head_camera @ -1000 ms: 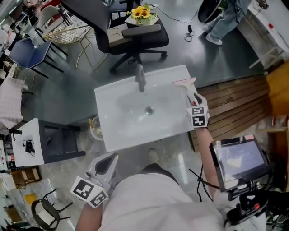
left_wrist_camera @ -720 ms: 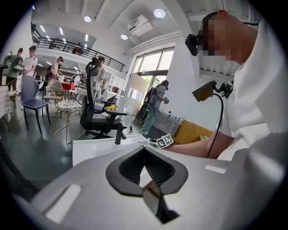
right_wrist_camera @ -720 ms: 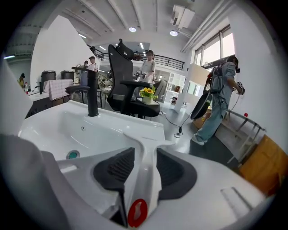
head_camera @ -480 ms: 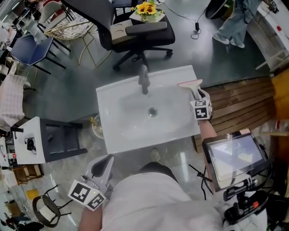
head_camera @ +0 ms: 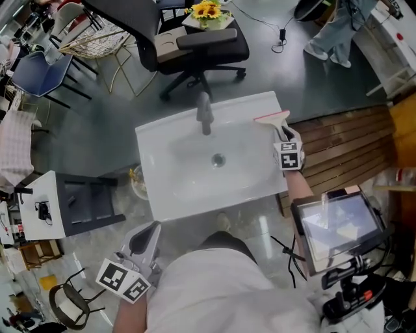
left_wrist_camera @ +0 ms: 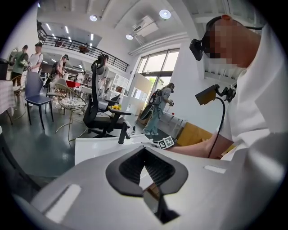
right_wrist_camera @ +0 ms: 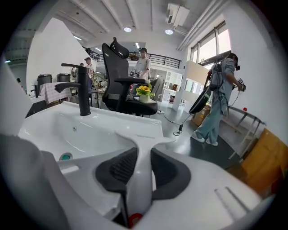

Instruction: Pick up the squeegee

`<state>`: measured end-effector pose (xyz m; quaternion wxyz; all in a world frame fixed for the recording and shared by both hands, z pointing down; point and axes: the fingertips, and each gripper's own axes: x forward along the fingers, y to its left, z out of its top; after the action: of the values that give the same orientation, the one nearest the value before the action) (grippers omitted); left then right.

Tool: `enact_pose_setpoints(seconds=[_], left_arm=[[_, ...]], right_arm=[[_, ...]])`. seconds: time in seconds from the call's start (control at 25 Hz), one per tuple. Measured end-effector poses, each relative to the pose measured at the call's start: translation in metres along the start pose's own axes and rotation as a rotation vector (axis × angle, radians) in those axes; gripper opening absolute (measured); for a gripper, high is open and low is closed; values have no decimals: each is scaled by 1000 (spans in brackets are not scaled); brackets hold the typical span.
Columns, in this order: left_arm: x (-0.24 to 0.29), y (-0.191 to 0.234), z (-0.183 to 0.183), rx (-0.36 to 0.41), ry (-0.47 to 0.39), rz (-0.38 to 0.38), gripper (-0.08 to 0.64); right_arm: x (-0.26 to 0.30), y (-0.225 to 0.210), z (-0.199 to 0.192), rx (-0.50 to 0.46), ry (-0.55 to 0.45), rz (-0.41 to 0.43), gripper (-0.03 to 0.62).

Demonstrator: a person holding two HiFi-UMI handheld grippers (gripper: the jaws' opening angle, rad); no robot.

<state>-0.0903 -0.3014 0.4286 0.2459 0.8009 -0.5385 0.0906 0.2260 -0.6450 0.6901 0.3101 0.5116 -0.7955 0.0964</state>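
Down by the person's white shirt [head_camera: 221, 289], the left tongs [head_camera: 152, 229] hang short of the washbasin [head_camera: 162, 195]. Their tips are pinched together with nothing between them. At the near right, a tablet screen [head_camera: 337, 224] on a stand faces up.

And here's the action on the right! The right tongs [right_wrist_camera: 139, 155] reach over the basin's right rim, and their dark ribbed pads [right_wrist_camera: 119, 168] are closing in on the squeegee [head_camera: 273, 119], one on each flank of its white handle, pressing against it. The handle runs straight back between the pads, a red spot showing at its near end. The squeegee's wide head lies across the far right corner of the basin rim, red-edged blade furthest from the person.

Left of it, the dark faucet [head_camera: 205, 114] stands upright at the middle of the back rim, the drain [head_camera: 218, 159] below it in the bowl. Wooden slats [head_camera: 344, 146] cover the floor to the right. Beyond the basin, a black office chair [head_camera: 195, 45] carries sunflowers [head_camera: 207, 13] on its seat.
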Motion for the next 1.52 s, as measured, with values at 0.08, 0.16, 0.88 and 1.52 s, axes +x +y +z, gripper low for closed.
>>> enact_pose_setpoints(seconds=[0.08, 0.16, 0.88, 1.52], left_arm=[[2, -1, 2, 2, -1, -4, 8], [4, -3, 2, 5, -1, -8, 8], [-60, -3, -15, 35, -40, -72, 8], [-137, -7, -44, 100, -81, -174, 8]], right_arm=[[2, -3, -1, 9, 2, -8, 101], [5, -7, -3, 14, 7, -18, 101], [-81, 27, 5, 14, -17, -75, 100], [-203, 99, 18, 44, -80, -99, 100]])
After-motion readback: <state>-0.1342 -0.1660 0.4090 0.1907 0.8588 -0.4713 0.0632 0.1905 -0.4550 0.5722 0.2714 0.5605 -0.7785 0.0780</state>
